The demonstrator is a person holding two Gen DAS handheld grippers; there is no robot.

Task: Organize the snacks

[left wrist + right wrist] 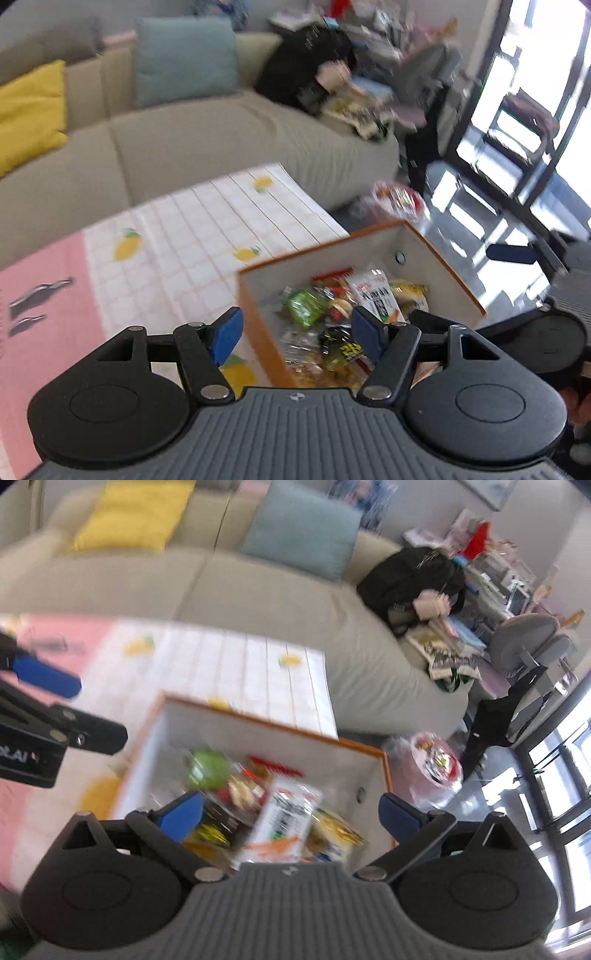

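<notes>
Above the snack box [439, 266] (full), both grippers gape.

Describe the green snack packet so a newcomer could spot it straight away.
Start at the table with the lemon-print cloth in front of the beige sofa. On it stands an orange-rimmed box full of snack packets. The green packet lies on the pile toward the box's cloth-side wall, the only bright green wrapper among red, white and yellow ones.

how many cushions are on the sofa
2. A yellow cushion leans against the sofa backrest at its left end, and a pale blue cushion leans against the backrest nearer the middle. The black bag and clutter at the right end could hide more.
</notes>
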